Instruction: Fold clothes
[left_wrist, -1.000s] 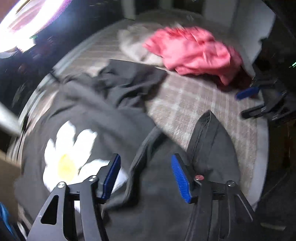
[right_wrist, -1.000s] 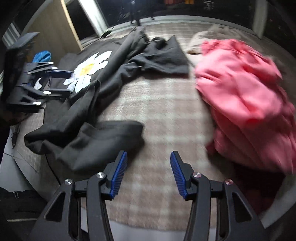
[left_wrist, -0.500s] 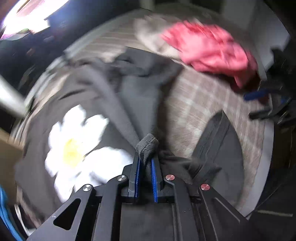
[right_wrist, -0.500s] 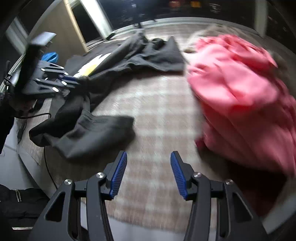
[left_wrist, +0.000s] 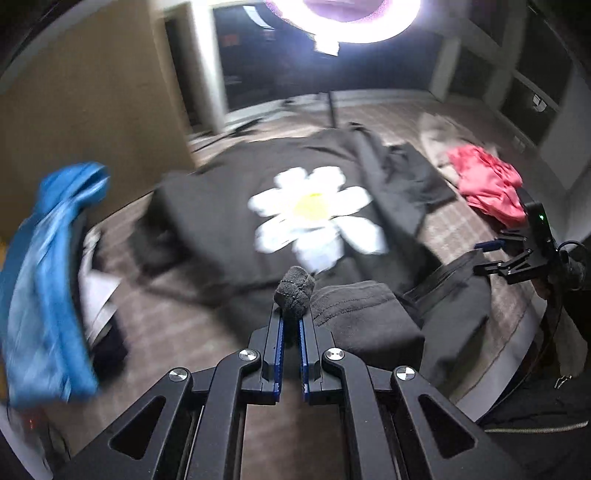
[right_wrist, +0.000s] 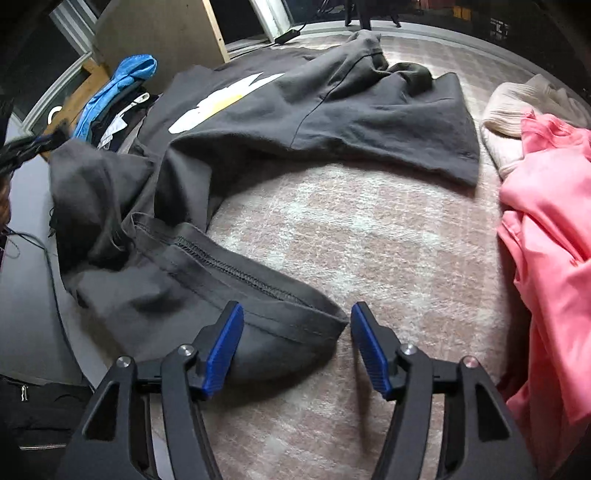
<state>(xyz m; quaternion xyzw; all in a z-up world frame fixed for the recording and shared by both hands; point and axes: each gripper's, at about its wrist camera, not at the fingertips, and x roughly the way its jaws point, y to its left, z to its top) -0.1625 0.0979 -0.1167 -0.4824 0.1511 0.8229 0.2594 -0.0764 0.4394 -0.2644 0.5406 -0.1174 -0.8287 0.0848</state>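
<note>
Dark-grey sweatshirt with a white-and-yellow daisy print (left_wrist: 314, 210) lies spread and rumpled across the plaid beige bedcover (right_wrist: 369, 236), and that is where we find both our tongs. Our left gripper (left_wrist: 290, 325) has its blue-padded fingers pressed together on a bunched nub of the grey fabric, which pokes out just past the tips; the cloth trails from there toward the daisy. Our right gripper (right_wrist: 297, 332) is spread wide, its blue pads (right_wrist: 223, 347) standing well apart, with a stitched hem end of the same sweatshirt lying between them. We see the left pad close against the cloth, though we cannot tell whether it actually touches; the right pad stands clear of it. A crumpled pink garment (right_wrist: 546, 236) sits to the right on the bedcover, apart from the sweatshirt, with a cream knitted piece (right_wrist: 517, 107) just behind it. A bright blue garment (left_wrist: 48, 280) hangs blurred at the left edge, beside a tan wooden panel (right_wrist: 162, 29).
</note>
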